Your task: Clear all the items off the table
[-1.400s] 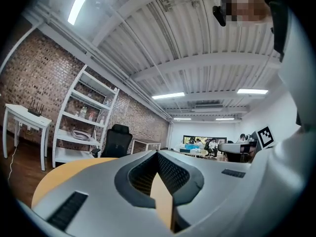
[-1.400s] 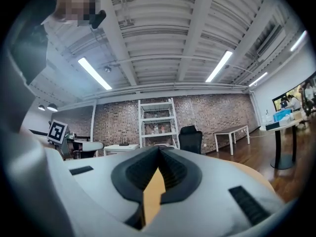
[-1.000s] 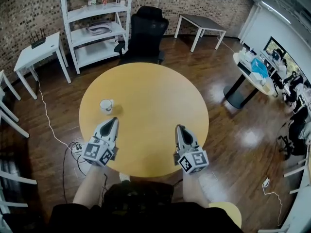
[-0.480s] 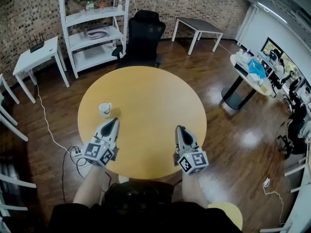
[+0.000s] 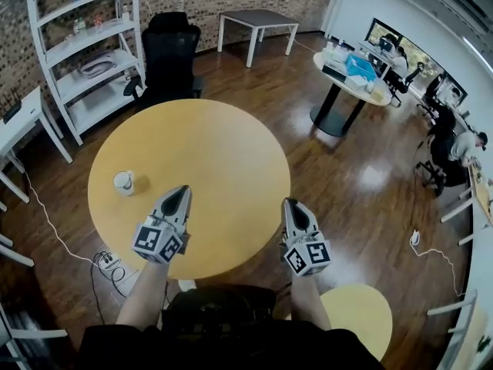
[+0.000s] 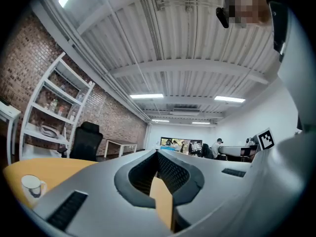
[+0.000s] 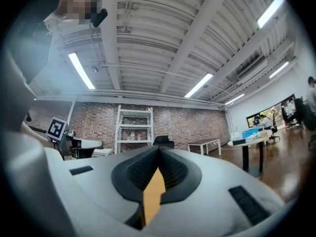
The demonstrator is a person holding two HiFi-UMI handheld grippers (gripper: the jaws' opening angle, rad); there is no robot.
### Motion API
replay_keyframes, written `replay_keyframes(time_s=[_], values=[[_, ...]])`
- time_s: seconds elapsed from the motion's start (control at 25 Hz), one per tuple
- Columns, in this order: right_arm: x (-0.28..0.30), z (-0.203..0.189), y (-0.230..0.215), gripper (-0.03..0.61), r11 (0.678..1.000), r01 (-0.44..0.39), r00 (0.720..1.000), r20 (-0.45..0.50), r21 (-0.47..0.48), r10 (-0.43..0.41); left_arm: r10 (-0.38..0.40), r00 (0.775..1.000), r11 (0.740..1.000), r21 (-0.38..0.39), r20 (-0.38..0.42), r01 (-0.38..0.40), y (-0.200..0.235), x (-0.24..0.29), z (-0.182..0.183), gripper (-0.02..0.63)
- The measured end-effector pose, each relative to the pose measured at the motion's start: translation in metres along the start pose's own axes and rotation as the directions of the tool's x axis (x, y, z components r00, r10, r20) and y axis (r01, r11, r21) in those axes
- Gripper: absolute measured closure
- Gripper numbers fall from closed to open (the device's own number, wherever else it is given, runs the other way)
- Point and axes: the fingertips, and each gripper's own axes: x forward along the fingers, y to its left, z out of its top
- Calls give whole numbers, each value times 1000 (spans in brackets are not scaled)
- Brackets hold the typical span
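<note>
A white mug stands near the left edge of the round yellow table; it also shows at the lower left of the left gripper view as the mug. My left gripper hovers over the table's near left part, to the right of the mug, shut and empty. My right gripper hangs at the table's near right edge, shut with nothing in it. In both gripper views the jaws meet at the tips: left gripper, right gripper.
A black office chair stands behind the table, with a white shelf unit at the back left. A small white side table is at the left. A round yellow stool is at my right. Cables and a power strip lie on the floor.
The head view has swung to the right, so the table and mug sit further left in the picture. Both grippers stay shut in about the same place.
</note>
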Motion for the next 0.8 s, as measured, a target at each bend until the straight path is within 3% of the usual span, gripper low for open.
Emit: replay_keyframes(time_s=[0.24, 0.44, 0.56, 0.8], values=[[-97, 13, -50, 575, 971, 237, 971, 23, -3, -237, -223, 974, 974, -54, -47, 220, -87, 45, -19, 614], [-199, 14, -92, 575, 904, 427, 904, 17, -7, -427, -404, 913, 911, -116, -55, 396, -188, 73, -43, 614], [-255, 18, -113, 575, 840, 543, 840, 26, -3, -543, -520, 852, 849, -151, -64, 507, -249, 86, -58, 614], [-335, 34, -117, 575, 673, 739, 671, 84, -3, -737, -734, 676, 672, -206, -59, 712, -334, 103, -70, 614]])
